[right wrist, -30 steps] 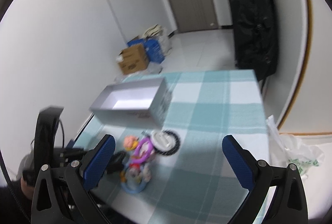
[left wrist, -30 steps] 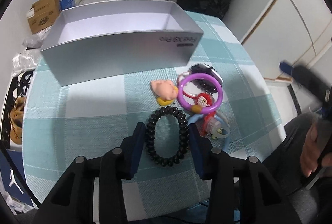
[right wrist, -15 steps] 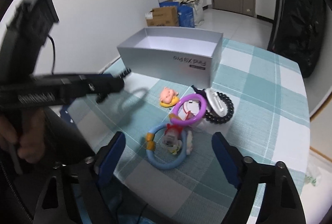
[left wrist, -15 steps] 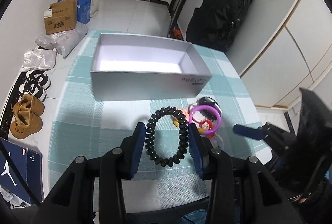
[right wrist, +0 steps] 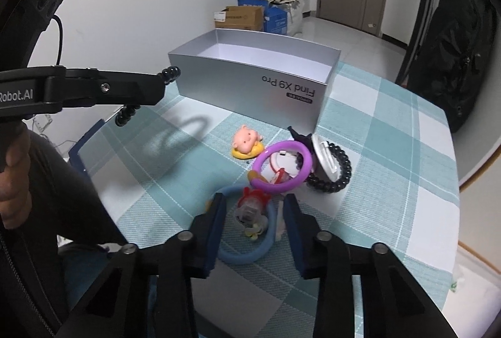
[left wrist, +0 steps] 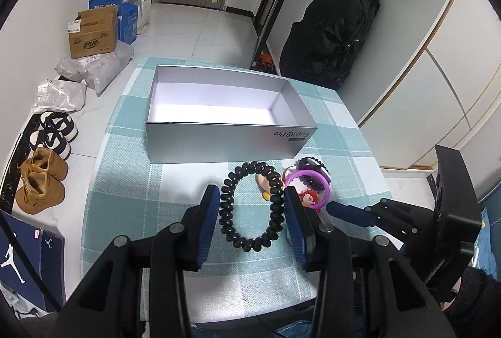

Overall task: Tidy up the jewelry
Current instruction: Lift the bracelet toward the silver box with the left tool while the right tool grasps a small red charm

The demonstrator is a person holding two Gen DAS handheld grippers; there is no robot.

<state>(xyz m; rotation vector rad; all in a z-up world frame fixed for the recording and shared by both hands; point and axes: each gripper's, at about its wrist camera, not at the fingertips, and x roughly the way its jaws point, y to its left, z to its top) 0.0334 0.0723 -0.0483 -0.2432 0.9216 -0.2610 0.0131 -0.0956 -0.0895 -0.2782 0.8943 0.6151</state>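
Two grippers work over a table (left wrist: pixel 194 263) covered in a teal and white checked cloth. The left gripper (left wrist: pixel 250 212) has its blue pads pressed against both sides of a black spiral bracelet (left wrist: pixel 250 209), which it holds up in the air above the cloth; in the right wrist view the bracelet's ends poke out above and below that gripper (right wrist: pixel 150 94) and its shadow falls on the cloth beneath. The right gripper (right wrist: pixel 253 212) sits low over the heap of trinkets at the near right of the table, and its jaws have just been closing around a blue ring (right wrist: pixel 250 250) with a clear red charm (right wrist: pixel 250 206) inside it; the left pad looks to be against the ring's side, while the right pad stands just beside it, and I cannot tell whether it presses yet. Just beyond lie a purple ring (right wrist: pixel 281 166), a black bead bracelet (right wrist: pixel 338 172) around a white disc, and a small pink pig figure (right wrist: pixel 247 140) (it sits on a yellow base). Farther off stands an open silver box (left wrist: pixel 225 144), its inside bare and white. A person's hand (right wrist: pixel 12 175) grips the left tool at the left edge.
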